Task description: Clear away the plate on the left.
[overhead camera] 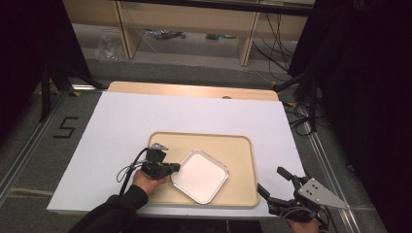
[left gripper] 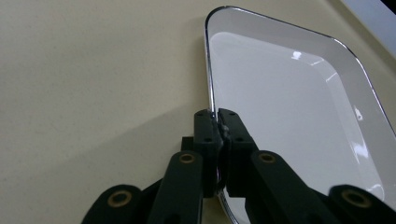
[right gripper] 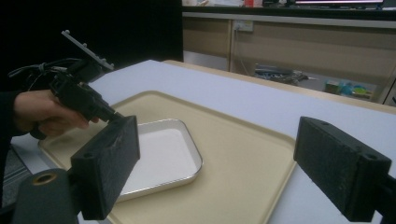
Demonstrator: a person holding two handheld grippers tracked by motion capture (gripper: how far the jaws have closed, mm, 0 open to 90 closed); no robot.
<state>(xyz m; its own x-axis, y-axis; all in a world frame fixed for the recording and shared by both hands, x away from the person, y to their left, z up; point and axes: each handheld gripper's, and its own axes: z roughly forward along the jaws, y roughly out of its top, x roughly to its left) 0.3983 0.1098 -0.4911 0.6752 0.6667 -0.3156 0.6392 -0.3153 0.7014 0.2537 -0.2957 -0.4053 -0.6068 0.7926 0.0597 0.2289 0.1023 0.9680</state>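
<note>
A shallow square metal dish (overhead camera: pixel 200 174) with a white inside lies turned cornerwise in a large beige tray (overhead camera: pixel 243 141). My left gripper (overhead camera: pixel 176 168) reaches in from the left and is shut on the dish's left rim; in the left gripper view the jaws of this gripper (left gripper: pixel 217 116) pinch the thin silver edge of the dish (left gripper: pixel 289 116). My right gripper (overhead camera: pixel 270 179) hovers open off the tray's front right corner, holding nothing. In the right gripper view this gripper (right gripper: pixel 224 165) has its pads wide apart, with the dish (right gripper: pixel 163 154) and the left gripper (right gripper: pixel 109 115) beyond them.
The beige tray sits on a white sheet (overhead camera: pixel 145 116) covering a wooden table. A hand (right gripper: pixel 42 109) and dark sleeve come in at the front left. Shelving, cables and floor clutter lie beyond the table's far edge.
</note>
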